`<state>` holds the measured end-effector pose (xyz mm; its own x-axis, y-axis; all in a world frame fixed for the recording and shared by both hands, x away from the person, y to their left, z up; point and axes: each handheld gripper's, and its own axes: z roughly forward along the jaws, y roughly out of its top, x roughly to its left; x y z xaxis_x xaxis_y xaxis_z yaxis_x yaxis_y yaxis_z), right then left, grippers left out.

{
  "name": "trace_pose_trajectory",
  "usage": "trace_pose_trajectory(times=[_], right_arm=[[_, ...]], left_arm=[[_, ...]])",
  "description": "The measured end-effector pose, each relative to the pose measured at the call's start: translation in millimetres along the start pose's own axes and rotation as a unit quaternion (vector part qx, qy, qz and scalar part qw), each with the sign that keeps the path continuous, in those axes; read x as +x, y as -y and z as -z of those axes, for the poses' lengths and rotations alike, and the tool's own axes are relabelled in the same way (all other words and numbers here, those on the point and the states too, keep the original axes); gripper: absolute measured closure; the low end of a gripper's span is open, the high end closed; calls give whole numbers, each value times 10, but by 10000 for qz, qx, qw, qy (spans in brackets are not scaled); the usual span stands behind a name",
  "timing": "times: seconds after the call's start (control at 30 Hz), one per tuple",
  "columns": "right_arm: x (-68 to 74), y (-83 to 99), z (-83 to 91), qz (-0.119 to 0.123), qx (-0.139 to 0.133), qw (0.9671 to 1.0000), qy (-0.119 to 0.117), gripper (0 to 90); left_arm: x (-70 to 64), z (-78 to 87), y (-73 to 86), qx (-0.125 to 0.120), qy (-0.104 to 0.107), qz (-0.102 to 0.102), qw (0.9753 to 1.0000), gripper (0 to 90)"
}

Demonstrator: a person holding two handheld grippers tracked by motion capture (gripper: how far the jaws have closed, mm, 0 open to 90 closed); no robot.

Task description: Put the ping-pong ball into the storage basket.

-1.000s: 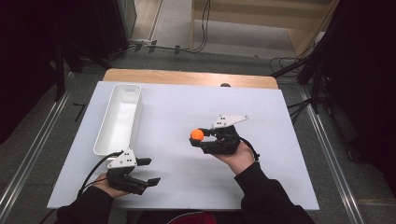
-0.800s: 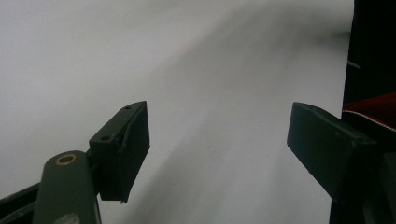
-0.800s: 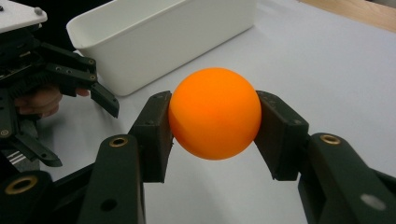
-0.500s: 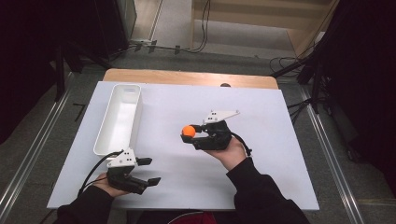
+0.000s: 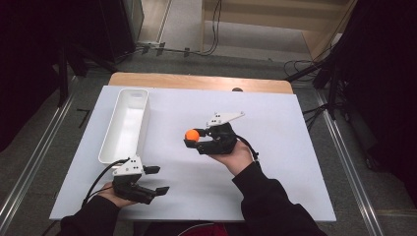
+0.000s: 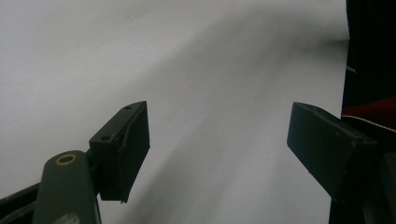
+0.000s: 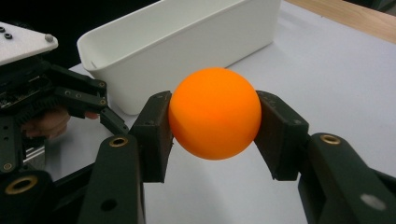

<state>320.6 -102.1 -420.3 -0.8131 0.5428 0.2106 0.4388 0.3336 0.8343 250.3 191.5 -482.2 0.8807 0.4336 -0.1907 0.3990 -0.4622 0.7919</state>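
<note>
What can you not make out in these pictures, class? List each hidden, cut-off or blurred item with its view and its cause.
- Back of the orange ball: right gripper view, hidden by the ball's own front and the jaws clamping it.
- Far end of the white tray: right gripper view, cut off by the top edge.
- Table surface: left gripper view, too blurred for detail.
- Small dark object at the table's far edge: high view, too small to identify.
</note>
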Motion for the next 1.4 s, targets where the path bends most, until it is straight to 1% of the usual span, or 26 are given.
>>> trace_pose_trajectory(times=[0.13, 0.17, 0.27, 0.43, 0.63, 0.7, 0.83, 0.97, 1.03, 1.1, 1.23, 1.4], right_arm=[[9, -41, -31, 1, 7, 10000, -30, 478], [11, -51, -36, 9, 9, 10000, -7, 477], [21, -89, -60, 28, -6, 10000, -52, 477], [21, -145, -124, 1, 31, 10000, -46, 477], [27, -212, -184, 59, -4, 10000, -23, 477], [28, -228, -200, 40, 13, 10000, -35, 477], [27, -252, -235, 58, 7, 10000, -42, 477], [26, -264, -276, 65, 20, 10000, -41, 477], [20, -265, -295, 18, -11, 10000, -61, 477], [16, -265, -330, -17, -40, 9999, -92, 478], [43, -270, -412, 54, 41, 9999, -96, 477], [61, -293, -479, 50, 42, 9999, -100, 478]], left_arm=[[2, 5, -1, 9, -8, -9, 10000, 215], [2, 5, -1, 9, -8, -8, 10000, 215], [2, 5, 1, 14, -16, 1, 10000, 215], [8, 12, 0, 41, -31, -19, 10000, 215], [8, 10, 2, 49, -37, -30, 10000, 215], [5, 10, 2, 31, -31, -21, 10000, 215], [2, 5, 3, 9, -22, -1, 10000, 215], [0, 7, 3, 15, -16, -31, 10000, 215], [0, 13, 0, 38, -23, -37, 10000, 215], [1, 5, 3, 5, -19, -27, 10000, 215], [-2, 5, 2, 15, -21, -48, 10000, 215], [-6, 6, 3, 17, -27, -51, 10000, 215]])
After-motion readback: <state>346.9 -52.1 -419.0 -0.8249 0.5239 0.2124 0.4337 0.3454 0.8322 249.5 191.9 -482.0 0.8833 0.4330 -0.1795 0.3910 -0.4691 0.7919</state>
